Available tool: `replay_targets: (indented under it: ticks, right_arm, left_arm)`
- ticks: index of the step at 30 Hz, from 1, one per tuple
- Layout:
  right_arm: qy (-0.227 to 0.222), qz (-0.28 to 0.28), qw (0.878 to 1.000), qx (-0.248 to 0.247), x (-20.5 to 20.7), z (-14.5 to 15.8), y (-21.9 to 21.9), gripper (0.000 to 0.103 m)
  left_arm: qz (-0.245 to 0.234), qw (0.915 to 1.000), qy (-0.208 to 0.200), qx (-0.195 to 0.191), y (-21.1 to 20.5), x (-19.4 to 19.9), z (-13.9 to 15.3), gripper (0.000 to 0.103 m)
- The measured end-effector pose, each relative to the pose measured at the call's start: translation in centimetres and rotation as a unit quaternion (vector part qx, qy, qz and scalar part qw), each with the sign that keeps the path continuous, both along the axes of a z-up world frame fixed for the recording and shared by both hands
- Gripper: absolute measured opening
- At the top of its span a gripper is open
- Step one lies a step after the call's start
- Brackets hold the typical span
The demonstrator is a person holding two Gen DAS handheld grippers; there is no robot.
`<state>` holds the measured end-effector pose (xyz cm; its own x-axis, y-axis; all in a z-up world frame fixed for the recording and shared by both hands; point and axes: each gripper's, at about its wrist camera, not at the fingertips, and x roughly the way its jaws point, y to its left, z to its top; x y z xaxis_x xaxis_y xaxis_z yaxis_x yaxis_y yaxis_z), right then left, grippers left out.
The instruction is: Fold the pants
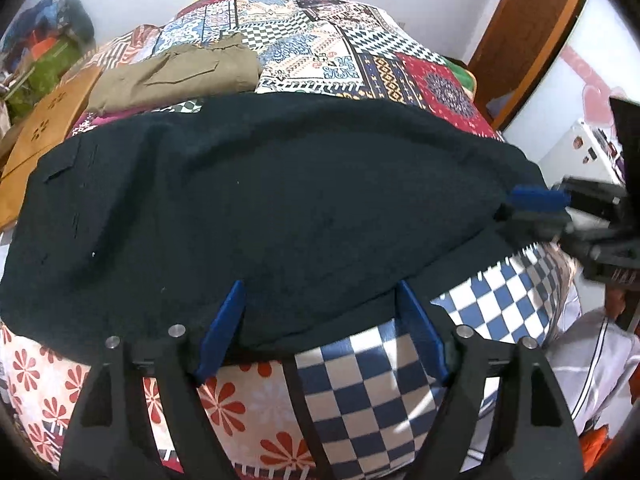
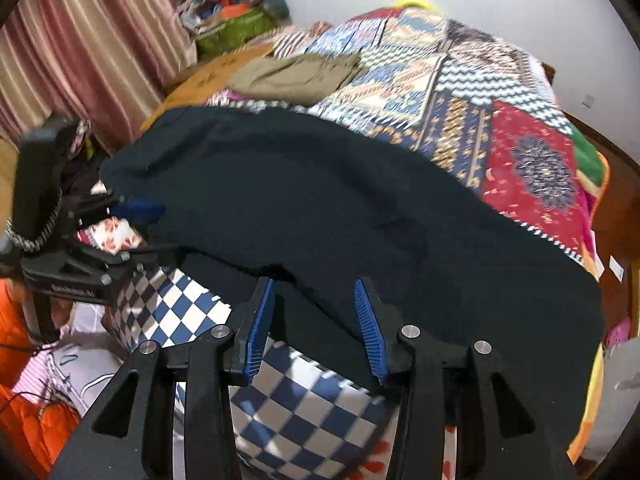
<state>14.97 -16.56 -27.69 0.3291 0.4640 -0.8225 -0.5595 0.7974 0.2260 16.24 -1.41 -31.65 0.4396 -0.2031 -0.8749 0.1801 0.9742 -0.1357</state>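
Note:
Dark navy pants (image 1: 280, 200) (image 2: 340, 208) lie spread across the patchwork bedspread (image 1: 420, 76) (image 2: 460, 128). My left gripper (image 1: 320, 284) hovers over their near edge, jaws wide apart and the blue pads clear of the cloth. In the right wrist view the left gripper (image 2: 144, 220) shows at the pants' left end. My right gripper (image 2: 313, 282) stands open above the near fold of the pants, nothing pinched between its pads. The left wrist view catches the right gripper (image 1: 520, 212) at the right end of the pants.
Folded khaki pants (image 1: 176, 76) (image 2: 296, 74) rest further back on the bed. A brown cardboard piece (image 1: 44, 128) and a pile of bags (image 1: 48, 40) sit at the left. A wooden door frame (image 1: 532, 40) and curtains (image 2: 80, 40) border the bed. A person's orange sleeve (image 2: 20, 320) is nearby.

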Motion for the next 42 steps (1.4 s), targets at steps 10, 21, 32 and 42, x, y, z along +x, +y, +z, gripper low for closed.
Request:
replay_targets:
  ticks: [10, 21, 32, 42]
  right_arm:
    - [-0.019, 0.015, 1.000, -0.019, 1.1, -0.8, 1.2, 0.021]
    - [-0.012, 0.026, 0.999, 0.015, 0.2, 0.4, 0.4, 0.009]
    - [-0.009, 0.036, 0.999, 0.014, -1.3, 0.7, -0.1, 0.009]
    - [0.004, 0.032, 0.999, 0.009, -1.6, 0.6, -0.7, 0.017]
  left_arm:
    - [0.003, 0.9995, -0.031, -0.009, -0.8, 1.7, 0.3, 0.041]
    - [-0.036, 0.9985, -0.035, -0.024, -1.0, 0.3, 1.8, 0.011]
    - [-0.046, 0.9982, -0.034, -0.020, -1.2, -1.8, 2.2, 0.009]
    - [-0.055, 0.9982, 0.002, -0.022, -1.0, -2.2, 1.2, 0.008]
